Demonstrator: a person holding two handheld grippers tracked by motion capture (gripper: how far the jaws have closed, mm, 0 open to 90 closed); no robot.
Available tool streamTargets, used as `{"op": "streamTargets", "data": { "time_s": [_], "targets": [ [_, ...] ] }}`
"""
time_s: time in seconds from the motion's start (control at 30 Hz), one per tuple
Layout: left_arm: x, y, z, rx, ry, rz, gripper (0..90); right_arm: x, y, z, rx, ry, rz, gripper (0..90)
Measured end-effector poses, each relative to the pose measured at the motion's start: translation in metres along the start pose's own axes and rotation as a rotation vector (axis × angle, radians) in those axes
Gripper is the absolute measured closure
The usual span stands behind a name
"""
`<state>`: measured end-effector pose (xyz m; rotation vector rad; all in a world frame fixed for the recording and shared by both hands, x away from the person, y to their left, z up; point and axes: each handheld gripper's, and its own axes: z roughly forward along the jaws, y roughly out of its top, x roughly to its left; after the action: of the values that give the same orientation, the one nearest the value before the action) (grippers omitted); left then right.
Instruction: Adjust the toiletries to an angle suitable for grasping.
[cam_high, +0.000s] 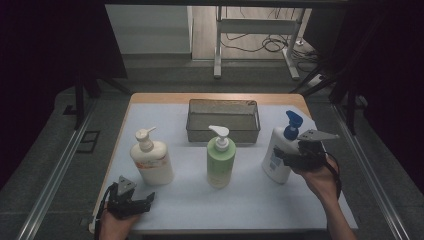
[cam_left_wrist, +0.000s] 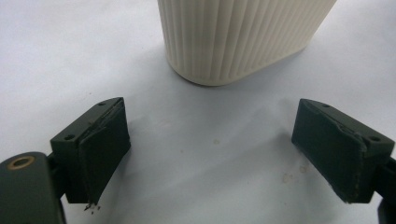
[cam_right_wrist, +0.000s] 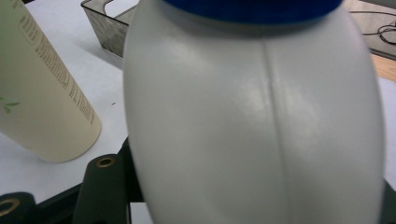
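Right claw (cam_high: 284, 156) around white bottle (cam_high: 278, 155) (upright)

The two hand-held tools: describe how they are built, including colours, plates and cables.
Both are black. The left tool carries a grey three-cornered plate on top, and a black cable trails beside the wrist. Its jaws are blocky with flat dark pads and a brass-coloured ring at the joint. The right tool has a larger grey plate and a black cable.
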<state>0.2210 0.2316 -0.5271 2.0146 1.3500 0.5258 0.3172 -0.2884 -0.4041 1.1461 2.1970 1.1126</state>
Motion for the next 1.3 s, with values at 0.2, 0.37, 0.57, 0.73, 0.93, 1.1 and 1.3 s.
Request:
{"op": "streamTargets", "data": {
  "time_s": [0.2,0.37,0.57,0.73,0.93,1.1,1.3],
  "targets": [
    [0.000,0.000,0.000,0.000,0.000,-0.001,10.7,0.000,0.008,-0.006,0.000,0.016,0.000,39.4],
    [0.000,0.000,0.000,-0.002,0.001,0.003,10.7,0.001,0.018,-0.011,-0.004,0.037,-0.007,39.3],
    [0.000,0.000,0.000,-0.002,0.001,0.002,10.7,0.005,0.033,-0.016,-0.012,0.056,-0.027,39.4],
    [0.000,0.000,0.000,-0.002,0.001,0.003,10.7,0.008,0.048,-0.018,-0.026,0.083,-0.027,39.4],
    [0.000,0.000,0.000,-0.002,0.001,0.003,10.7,0.011,0.066,-0.015,-0.035,0.095,-0.035,39.4],
    [0.000,0.000,0.000,-0.003,0.001,0.003,10.7,0.014,0.080,-0.012,-0.039,0.092,-0.042,39.4],
    [0.000,0.000,0.000,-0.002,0.001,0.003,10.8,0.017,0.097,-0.004,-0.047,0.096,-0.048,39.5]
  ]
}}
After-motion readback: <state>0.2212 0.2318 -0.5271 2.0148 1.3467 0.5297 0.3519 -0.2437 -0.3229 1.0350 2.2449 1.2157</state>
